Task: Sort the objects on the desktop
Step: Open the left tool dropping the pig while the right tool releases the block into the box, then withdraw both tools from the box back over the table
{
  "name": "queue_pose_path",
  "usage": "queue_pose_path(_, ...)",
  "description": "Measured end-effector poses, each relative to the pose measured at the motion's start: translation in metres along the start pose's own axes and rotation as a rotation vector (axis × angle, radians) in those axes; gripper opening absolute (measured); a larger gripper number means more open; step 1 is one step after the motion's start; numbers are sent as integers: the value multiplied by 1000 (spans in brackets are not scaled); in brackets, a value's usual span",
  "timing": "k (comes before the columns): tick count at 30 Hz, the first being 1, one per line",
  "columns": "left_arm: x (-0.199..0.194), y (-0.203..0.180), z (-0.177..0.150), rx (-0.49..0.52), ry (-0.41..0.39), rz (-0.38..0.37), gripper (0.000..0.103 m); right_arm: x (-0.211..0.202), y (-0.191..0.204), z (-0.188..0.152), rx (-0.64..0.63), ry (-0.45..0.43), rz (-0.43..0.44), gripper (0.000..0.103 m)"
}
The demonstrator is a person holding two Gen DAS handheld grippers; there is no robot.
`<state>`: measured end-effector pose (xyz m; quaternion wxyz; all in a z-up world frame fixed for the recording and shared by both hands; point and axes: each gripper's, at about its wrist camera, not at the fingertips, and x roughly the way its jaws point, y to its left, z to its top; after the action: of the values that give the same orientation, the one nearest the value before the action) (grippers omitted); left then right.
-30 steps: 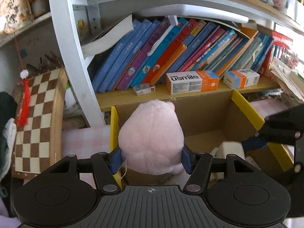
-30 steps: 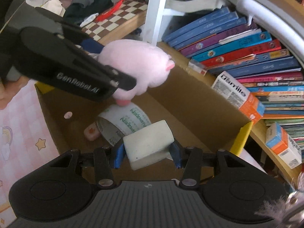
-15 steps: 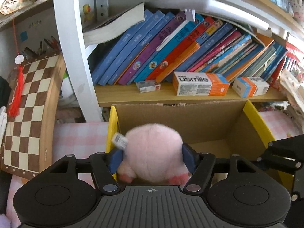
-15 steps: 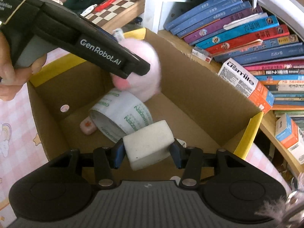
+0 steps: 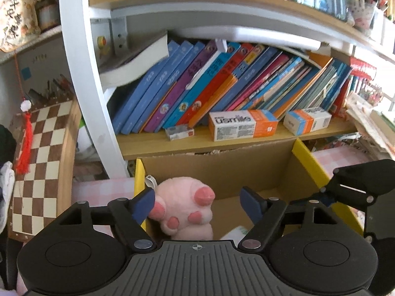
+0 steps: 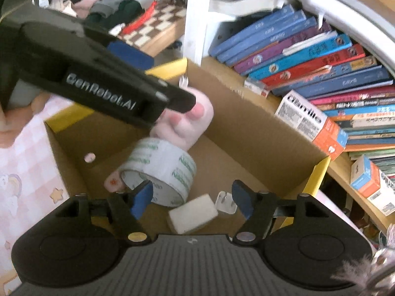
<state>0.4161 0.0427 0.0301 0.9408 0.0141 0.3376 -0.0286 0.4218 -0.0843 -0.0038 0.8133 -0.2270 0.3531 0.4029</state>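
A pink plush toy [image 5: 185,207] tumbles feet-up into the cardboard box [image 5: 222,167], just inside its left wall. My left gripper [image 5: 197,204] hangs over it with jaws opening; the toy sits by the left pad and the right pad is clear of it. From the right wrist view the plush [image 6: 190,125] rests on a tape roll [image 6: 160,170] under the left gripper [image 6: 169,81]. My right gripper [image 6: 192,197] has its jaws opening over the box [image 6: 259,135]. A white block [image 6: 192,213] lies loose on the box floor below them.
A white plug [image 6: 226,203] and a small pink item [image 6: 112,182] also lie in the box. Behind it a shelf holds leaning books [image 5: 222,86] and an orange-and-white carton [image 5: 242,124]. A chessboard [image 5: 42,162] leans at the left. A hand [image 6: 5,116] holds the left gripper.
Both grippers have opened. The plush slipped out of the left jaws and tipped feet-up into the box. The white block dropped from the right jaws to the box floor.
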Motion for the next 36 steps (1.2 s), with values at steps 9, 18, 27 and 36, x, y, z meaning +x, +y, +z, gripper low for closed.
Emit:
queue_pose_path(9, -51, -5, -2, 1, -90, -20, 83, -40, 9, 6, 34, -97, -23, 75)
queue_pose_path(18, -118, -8, -26, -8, -162, -56, 84, -93, 25, -5, 113, -174, -94, 77)
queue_pose_path(27, -177, -5, -64, 29, -191, -49, 87, -151, 58, -38, 175, -234, -174, 82)
queue_pose_path(36, -219, 6, -108, 40, -161, -39, 88, -188, 93, -89, 229, -220, -242, 83)
